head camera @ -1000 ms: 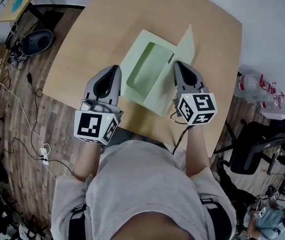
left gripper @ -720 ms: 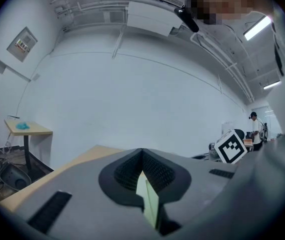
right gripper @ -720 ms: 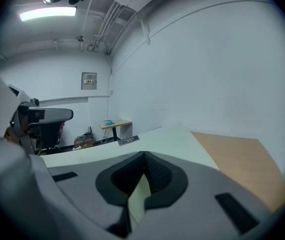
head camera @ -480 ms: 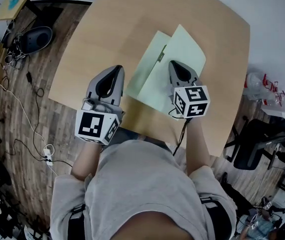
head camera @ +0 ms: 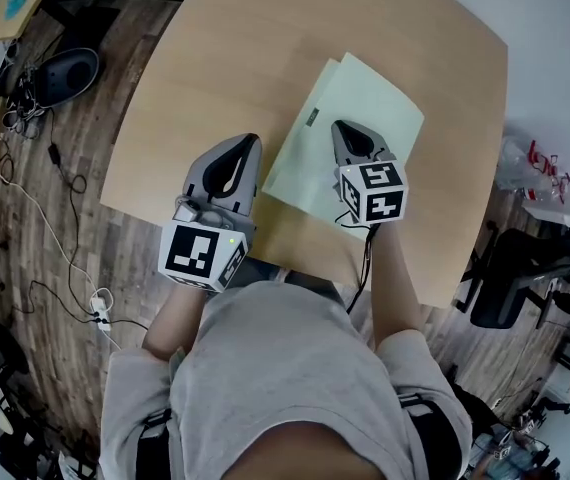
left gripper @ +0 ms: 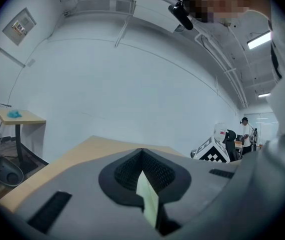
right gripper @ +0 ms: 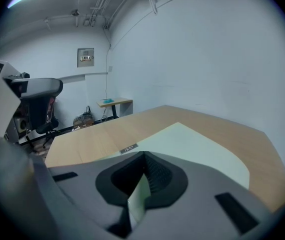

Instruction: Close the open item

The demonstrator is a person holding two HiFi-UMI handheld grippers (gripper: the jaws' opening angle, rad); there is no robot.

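Found folder (head camera: 370, 108) flat on table (head camera: 215, 68), right of centre, cover down and seemingly shut. Set right gripper (head camera: 350, 133) on its near part and left gripper (head camera: 240, 153) just beside it, both with jaws together, empty. Best pressed lightly along the fold to seat the cover.

We see the folder (head camera: 365, 103) lying flat on the right half of the table (head camera: 215, 68), our right gripper (head camera: 343, 128) over the folder's near part, our left gripper (head camera: 248, 143) just left of the folder above bare tabletop, cables (head camera: 35, 218) on the floor to the left, and a chair (head camera: 520, 278) to the right.
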